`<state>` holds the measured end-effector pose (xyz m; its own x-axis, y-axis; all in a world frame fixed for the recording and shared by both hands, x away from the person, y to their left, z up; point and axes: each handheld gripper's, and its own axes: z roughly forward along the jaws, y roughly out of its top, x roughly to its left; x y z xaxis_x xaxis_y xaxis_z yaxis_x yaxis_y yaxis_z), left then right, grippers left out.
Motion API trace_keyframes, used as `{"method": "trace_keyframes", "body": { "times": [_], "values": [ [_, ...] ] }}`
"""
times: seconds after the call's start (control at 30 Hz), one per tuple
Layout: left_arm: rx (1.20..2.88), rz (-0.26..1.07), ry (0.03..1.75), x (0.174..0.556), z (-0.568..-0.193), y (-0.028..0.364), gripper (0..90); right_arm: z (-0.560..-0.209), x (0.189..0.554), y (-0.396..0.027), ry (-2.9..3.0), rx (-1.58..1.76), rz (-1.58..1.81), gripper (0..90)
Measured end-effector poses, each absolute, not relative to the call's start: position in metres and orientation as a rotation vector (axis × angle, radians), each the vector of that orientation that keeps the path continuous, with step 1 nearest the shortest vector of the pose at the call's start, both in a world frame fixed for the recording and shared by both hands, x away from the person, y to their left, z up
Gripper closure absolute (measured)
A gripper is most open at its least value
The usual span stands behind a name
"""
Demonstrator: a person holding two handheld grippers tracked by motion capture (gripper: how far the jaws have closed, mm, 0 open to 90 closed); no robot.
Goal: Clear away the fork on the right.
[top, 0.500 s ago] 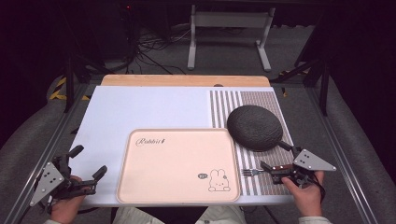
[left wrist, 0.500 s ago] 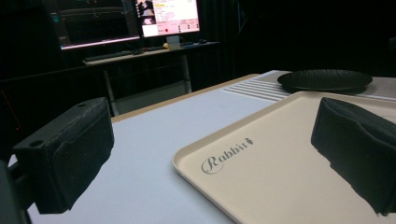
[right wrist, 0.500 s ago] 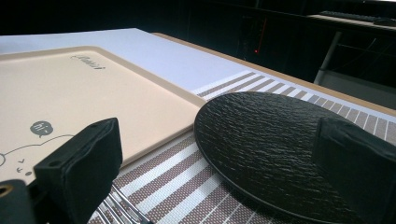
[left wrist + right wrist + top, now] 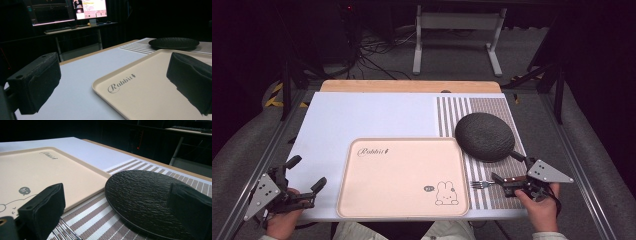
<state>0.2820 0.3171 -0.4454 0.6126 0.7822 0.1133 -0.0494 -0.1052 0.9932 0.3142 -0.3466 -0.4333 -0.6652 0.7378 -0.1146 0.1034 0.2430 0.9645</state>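
While the right tongs (image 4: 507, 181) are hovering wide open over the striped mat (image 4: 492, 107), gripping nothing, the silver metal fork (image 4: 482, 184) is lying flat just below their jaws, between the beige rectangular rabbit-print tray (image 4: 402, 180) and the person's hand. The round black textured plate (image 4: 485, 136) is sitting near, just beyond. The left tongs (image 4: 304, 177) are gaping wide at the surface's (image 4: 362, 115) near-left corner, also empty.

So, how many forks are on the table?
1. The fork lies on the striped placemat, right of the beige tray, its handle by the right gripper. Its tines show in the right gripper view.
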Motion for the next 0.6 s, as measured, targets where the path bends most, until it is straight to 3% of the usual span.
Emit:
{"method": "trace_keyframes", "body": {
  "times": [0.6],
  "values": [
    [1.528, 0.787, 0.646, 0.282, -0.446, 0.317, 0.0, -0.419, 0.330, -0.341, 1.991, 0.750, 1.404, 2.8]
  ]
}}
